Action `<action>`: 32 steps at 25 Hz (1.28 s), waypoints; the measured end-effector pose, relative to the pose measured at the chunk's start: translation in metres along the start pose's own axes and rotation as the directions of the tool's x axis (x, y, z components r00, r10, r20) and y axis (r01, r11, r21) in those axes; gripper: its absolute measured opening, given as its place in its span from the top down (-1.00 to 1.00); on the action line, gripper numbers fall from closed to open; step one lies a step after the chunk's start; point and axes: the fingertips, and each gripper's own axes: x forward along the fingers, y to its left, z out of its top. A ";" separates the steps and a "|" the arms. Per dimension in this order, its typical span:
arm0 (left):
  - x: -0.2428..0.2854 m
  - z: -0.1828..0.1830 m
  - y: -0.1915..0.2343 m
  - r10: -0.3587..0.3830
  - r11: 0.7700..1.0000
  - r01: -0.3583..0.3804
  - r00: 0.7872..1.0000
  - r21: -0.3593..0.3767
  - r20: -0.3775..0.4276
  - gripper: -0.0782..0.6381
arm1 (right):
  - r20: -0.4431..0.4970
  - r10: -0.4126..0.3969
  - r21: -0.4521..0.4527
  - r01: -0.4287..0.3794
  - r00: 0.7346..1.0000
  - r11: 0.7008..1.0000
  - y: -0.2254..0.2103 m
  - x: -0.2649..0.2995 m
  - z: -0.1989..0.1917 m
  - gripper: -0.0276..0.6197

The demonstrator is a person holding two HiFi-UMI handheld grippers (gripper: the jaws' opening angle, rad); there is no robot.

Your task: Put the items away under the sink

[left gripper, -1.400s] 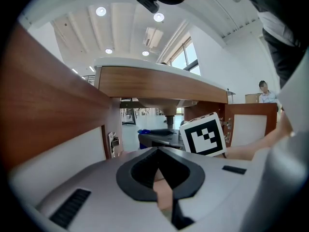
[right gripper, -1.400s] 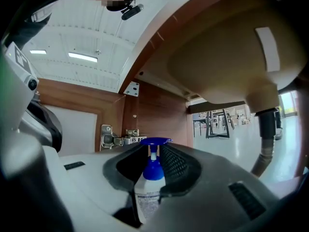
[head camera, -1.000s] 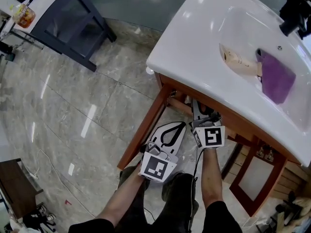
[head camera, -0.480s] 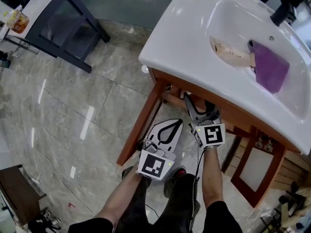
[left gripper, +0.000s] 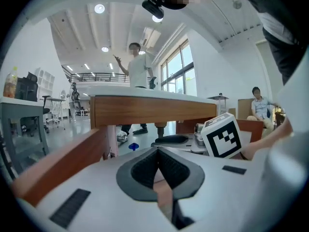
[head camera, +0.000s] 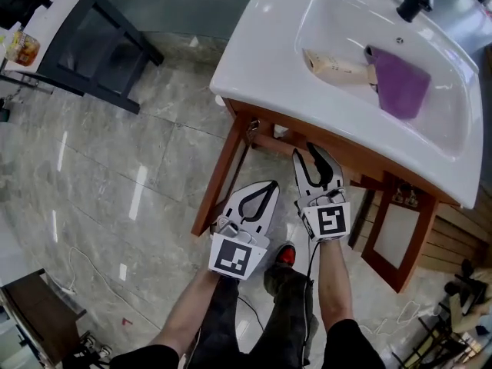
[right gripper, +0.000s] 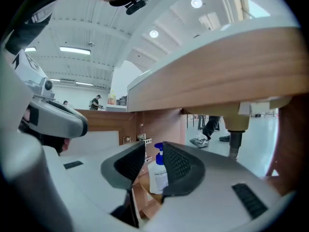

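Now the right gripper [right gripper: 153, 153], fingers just narrowed halfway and empty, was levelled at the pump bottle [right gripper: 158, 175] shelved under the sink [head camera: 246, 68]; the left gripper [left gripper: 157, 150]'s fingers were closed on nothing.

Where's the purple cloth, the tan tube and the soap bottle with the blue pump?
purple cloth [head camera: 400, 89]: head view, middle of the cloth.
tan tube [head camera: 332, 66]: head view, middle of its body.
soap bottle [right gripper: 158, 178]: right gripper view, its white body.

Pump bottle [right gripper: 157, 174] stands under sink [head camera: 257, 56]; tube [head camera: 334, 67], purple cloth [head camera: 400, 89] lie in basin [head camera: 342, 21].
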 end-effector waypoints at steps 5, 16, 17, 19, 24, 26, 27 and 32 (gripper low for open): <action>-0.019 0.045 -0.002 -0.008 1.000 0.008 1.000 -0.004 0.013 0.76 | -0.007 -0.032 -0.027 0.032 0.999 0.999 0.006 -0.023 0.044 0.61; -0.065 0.165 0.008 -0.001 1.000 0.001 0.999 0.002 0.051 0.76 | 0.040 -0.091 -0.041 0.093 0.995 0.995 0.011 -0.068 0.186 0.77; -0.069 0.177 0.008 -0.004 1.000 0.004 0.999 0.011 0.054 0.76 | 0.048 -0.101 -0.037 0.103 0.994 0.994 0.011 -0.074 0.200 0.78; -0.076 0.200 0.008 -0.011 1.000 0.010 0.999 0.025 0.052 0.76 | 0.057 -0.123 -0.032 0.125 0.991 0.992 0.011 -0.086 0.225 0.78; -0.090 0.249 0.008 -0.044 0.998 0.042 0.998 0.046 0.050 0.76 | 0.066 -0.190 -0.064 0.194 0.980 0.979 0.006 -0.117 0.279 0.78; -0.096 0.266 0.006 -0.055 0.997 0.052 0.997 0.057 0.047 0.76 | 0.066 -0.213 -0.058 0.217 0.975 0.974 0.003 -0.130 0.297 0.79; -0.098 0.273 0.004 -0.059 0.996 0.056 0.997 0.064 0.046 0.76 | 0.069 -0.222 -0.050 0.226 0.973 0.973 0.002 -0.136 0.306 0.79; -0.109 0.304 -0.003 -0.087 0.993 0.082 0.994 0.086 0.059 0.76 | 0.073 -0.285 -0.034 0.288 0.956 0.957 -0.001 -0.168 0.339 0.79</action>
